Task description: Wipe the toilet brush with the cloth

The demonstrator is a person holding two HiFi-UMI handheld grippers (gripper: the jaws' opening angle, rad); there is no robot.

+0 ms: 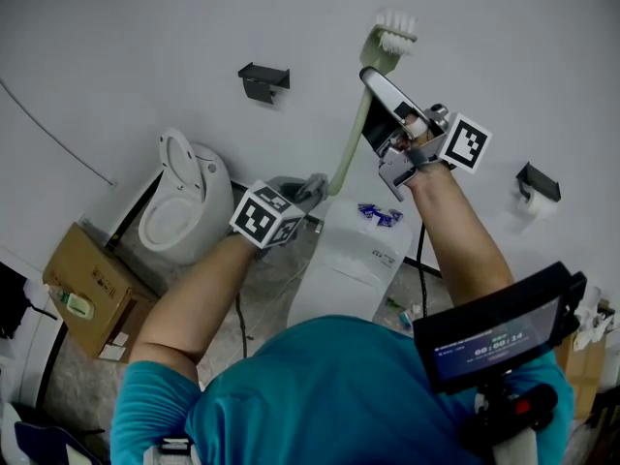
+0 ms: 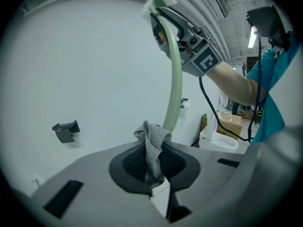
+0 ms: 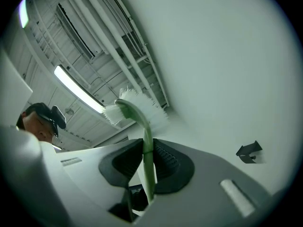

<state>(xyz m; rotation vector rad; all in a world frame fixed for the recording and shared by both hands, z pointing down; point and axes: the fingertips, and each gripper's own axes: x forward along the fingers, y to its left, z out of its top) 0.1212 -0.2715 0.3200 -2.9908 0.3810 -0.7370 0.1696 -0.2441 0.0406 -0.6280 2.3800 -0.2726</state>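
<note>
nearest, low: left gripper (image 1: 312, 192) clenched on the grey cloth (image 2: 152, 148), bunched top right at the lower end of the brush (image 2: 173, 93), contact hard to call. from there, long axis slanting up and away toward the wall (image 1: 145, 46), bristles (image 1: 395, 35) topmost. higher along the handle, right gripper (image 1: 376, 90) grasping the thin stem. judged next: cloth drawn upward along it.

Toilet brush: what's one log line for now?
left gripper: shut on grey knitted cloth | right gripper: shut on pale green toilet brush | cloth at brush handle's lower end
</note>
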